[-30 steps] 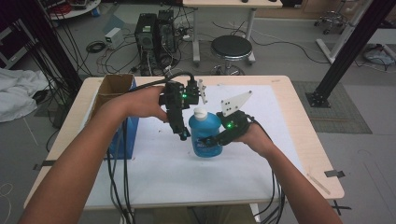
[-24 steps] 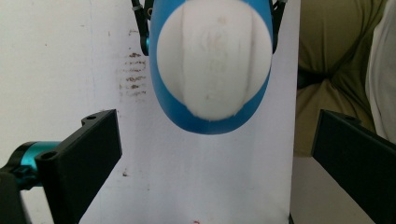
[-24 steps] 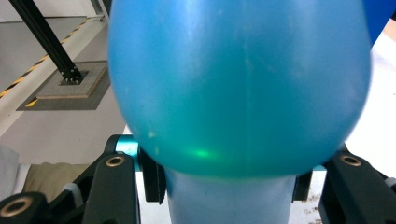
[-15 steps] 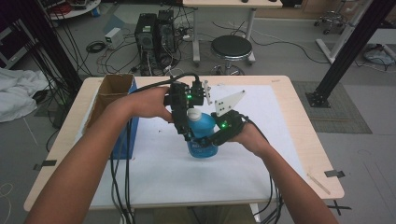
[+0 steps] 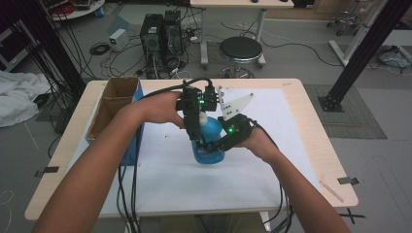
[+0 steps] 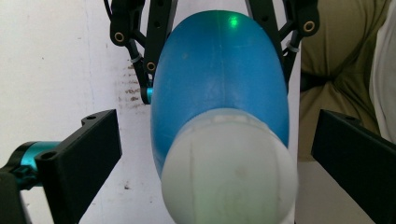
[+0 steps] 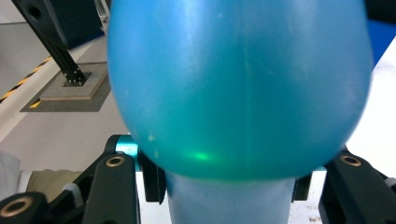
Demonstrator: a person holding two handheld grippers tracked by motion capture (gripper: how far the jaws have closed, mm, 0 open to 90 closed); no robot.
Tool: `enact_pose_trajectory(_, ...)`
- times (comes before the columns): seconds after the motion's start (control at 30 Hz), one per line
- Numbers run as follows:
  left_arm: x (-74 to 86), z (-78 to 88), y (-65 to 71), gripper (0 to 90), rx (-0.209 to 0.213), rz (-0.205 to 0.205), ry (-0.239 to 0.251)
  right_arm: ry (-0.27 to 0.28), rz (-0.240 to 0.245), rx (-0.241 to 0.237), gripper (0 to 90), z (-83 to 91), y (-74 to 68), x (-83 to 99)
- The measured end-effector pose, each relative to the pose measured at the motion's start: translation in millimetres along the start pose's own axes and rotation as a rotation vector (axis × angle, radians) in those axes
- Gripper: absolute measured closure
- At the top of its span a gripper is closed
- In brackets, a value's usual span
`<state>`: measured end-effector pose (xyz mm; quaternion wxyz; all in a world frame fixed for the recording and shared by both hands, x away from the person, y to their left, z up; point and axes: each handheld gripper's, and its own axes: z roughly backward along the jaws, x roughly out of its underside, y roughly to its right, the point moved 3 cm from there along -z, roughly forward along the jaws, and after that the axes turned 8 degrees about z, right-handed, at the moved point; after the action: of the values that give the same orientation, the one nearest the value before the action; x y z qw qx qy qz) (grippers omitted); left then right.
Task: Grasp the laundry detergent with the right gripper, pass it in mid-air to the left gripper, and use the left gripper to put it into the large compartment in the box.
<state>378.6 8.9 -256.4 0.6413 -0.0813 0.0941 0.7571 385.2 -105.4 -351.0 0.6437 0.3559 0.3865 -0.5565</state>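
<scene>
A blue bottle (image 5: pixel 210 143) with a white cap (image 6: pixel 229 177) stands on the white mat (image 5: pixel 277 165). My right gripper (image 5: pixel 209 146) comes in from the right and is shut on the bottle's body; in the right gripper view the pads (image 7: pixel 152 179) press on both sides of the bottle (image 7: pixel 238 84). My left gripper (image 5: pixel 200 125) points down over the top of the bottle. In the left gripper view its jaws stand open on either side of the cap, with a small gap on each side, and the right gripper (image 6: pixel 215 46) grips the blue body (image 6: pixel 219 79) farther down.
An open cardboard box (image 5: pixel 112 104) with a blue side stands at the table's left edge. Black cables (image 5: pixel 127 194) hang over the front edge. Beyond the table are a round stool (image 5: pixel 240 48) and computer towers (image 5: pixel 160 34) on the floor.
The left gripper has edged over the bottle's top, so the cap now sits between its open jaws. The right gripper keeps its hold on the bottle.
</scene>
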Motion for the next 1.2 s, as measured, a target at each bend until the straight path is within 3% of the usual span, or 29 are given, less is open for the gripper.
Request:
enact_pose_trajectory(0.4,-3.1,-3.5,-2.9,3.4,0.003,0.001,0.009,0.005,-0.001,0.006,44.2,2.7,0.6,-0.5)
enact_pose_trajectory(0.47,-3.1,-2.8,-2.4,11.3,0.016,-0.012,0.018,0.003,0.002,0.006,44.2,2.3,0.4,-0.5)
enact_pose_trajectory(0.77,-2.0,-4.8,-2.8,11.8,0.021,-0.008,0.014,0.006,-0.001,0.005,44.2,2.4,-0.5,-1.1)
enact_pose_trajectory(1.2,-0.7,-5.3,-2.0,23.6,0.029,-0.024,0.009,0.005,0.0,0.003,44.1,2.3,-1.0,-1.3)
